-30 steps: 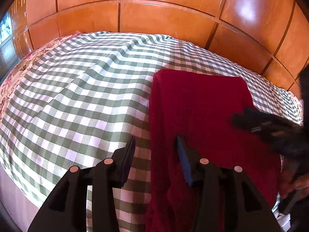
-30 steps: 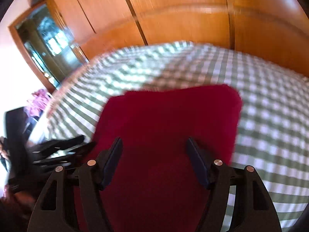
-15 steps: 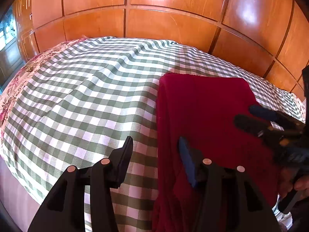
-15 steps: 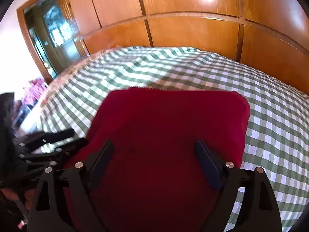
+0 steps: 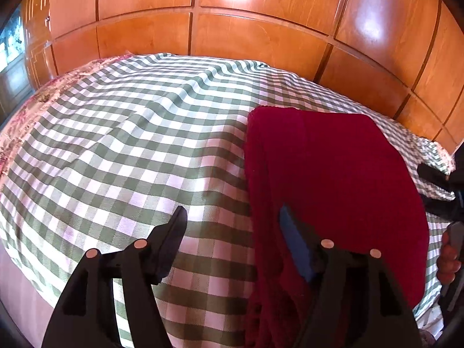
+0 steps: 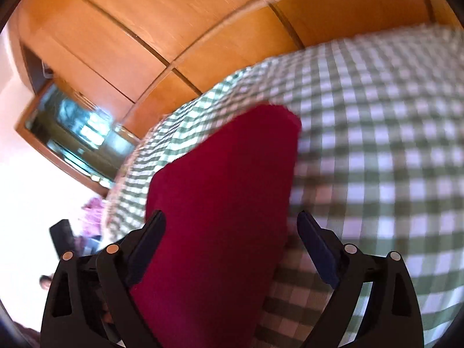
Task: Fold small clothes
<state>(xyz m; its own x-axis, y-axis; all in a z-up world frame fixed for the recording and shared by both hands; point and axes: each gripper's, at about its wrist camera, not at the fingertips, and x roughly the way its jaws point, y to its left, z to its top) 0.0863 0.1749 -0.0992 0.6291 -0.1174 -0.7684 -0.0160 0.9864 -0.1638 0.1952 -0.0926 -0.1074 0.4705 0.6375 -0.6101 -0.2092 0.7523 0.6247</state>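
A dark red knitted garment (image 5: pixel 333 179) lies folded into a long rectangle on a green-and-white checked cloth (image 5: pixel 130 150) that covers a bed. Glossy orange-brown wooden panelling (image 5: pixel 261 37) runs behind the bed.

Left wrist view: the left gripper (image 5: pixel 232 226) hangs over the garment's left edge. Its jaws have just been opening and stand apart. One black finger is over the checked cloth, the blue-padded one over the red knit; the garment's edge lies between them, and neither pad presses on it. At the right border, black parts of the other tool and a few fingers of the person's hand (image 5: pixel 448 258) show, off the garment's right side.

Right wrist view, blurred and tilted: the right gripper (image 6: pixel 230 227) has also just been opening and its jaws stand wide apart. The red garment (image 6: pixel 226 203) runs up between them; whether the left finger touches the fabric cannot be told, and the right pad is clear of it, over the checked cloth (image 6: pixel 377 145). A wood-framed glass door (image 6: pixel 72 133) shows at the left.
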